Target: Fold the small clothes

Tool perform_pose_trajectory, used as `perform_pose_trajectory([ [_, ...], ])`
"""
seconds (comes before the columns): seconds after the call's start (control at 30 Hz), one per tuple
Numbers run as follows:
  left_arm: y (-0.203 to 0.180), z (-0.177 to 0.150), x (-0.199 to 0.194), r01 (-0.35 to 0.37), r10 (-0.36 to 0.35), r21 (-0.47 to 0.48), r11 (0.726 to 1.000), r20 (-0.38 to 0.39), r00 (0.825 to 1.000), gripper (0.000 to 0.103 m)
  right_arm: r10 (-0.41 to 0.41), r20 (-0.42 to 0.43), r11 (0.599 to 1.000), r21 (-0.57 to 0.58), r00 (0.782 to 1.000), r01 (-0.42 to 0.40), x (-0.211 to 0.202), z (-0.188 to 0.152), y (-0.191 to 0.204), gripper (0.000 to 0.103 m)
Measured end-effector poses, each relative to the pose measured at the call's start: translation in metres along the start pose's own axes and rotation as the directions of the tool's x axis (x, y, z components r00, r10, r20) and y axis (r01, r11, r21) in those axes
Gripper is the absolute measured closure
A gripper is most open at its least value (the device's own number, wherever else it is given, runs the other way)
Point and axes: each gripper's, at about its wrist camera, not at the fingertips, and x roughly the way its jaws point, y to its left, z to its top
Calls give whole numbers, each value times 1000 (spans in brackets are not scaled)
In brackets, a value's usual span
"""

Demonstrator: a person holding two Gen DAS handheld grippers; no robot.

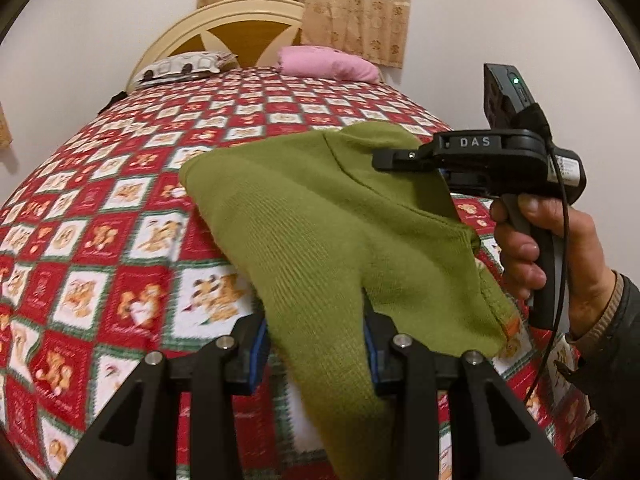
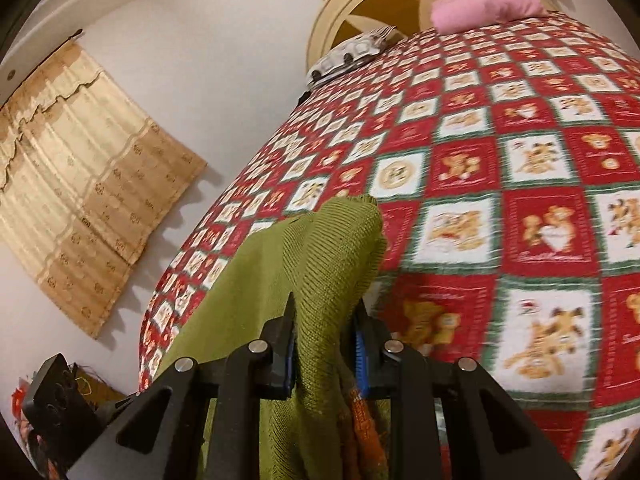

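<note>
Both grippers have the green knit garment (image 1: pixel 320 216) pinched tight: left gripper (image 1: pixel 316 356) jaws clamp one edge, right gripper (image 2: pixel 326 354) another, above the bed (image 1: pixel 120 200).

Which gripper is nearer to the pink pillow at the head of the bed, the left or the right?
Right, as a judgement. The right gripper grips the green garment further up the bed, toward the pink pillow; the left gripper grips the garment nearer the foot.
</note>
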Motion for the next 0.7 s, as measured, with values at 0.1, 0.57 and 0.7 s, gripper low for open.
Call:
perform_pose_trajectory([
  [0.1,11,-8,-11,-11,12,-13,1000,16,1000,64,16,-11,1000,-11,1000,-16,11,-1,14,80],
  [0.57,70,-39,-42,-99,102,-88,991,34,994,64,88,-90,992,-80,992,-95,70,-14,80,81],
  [0.7,83,-49,-47,-118,122,-109,987,29,992,64,104,-112,989,-94,988,-114,85,-20,95,81],
])
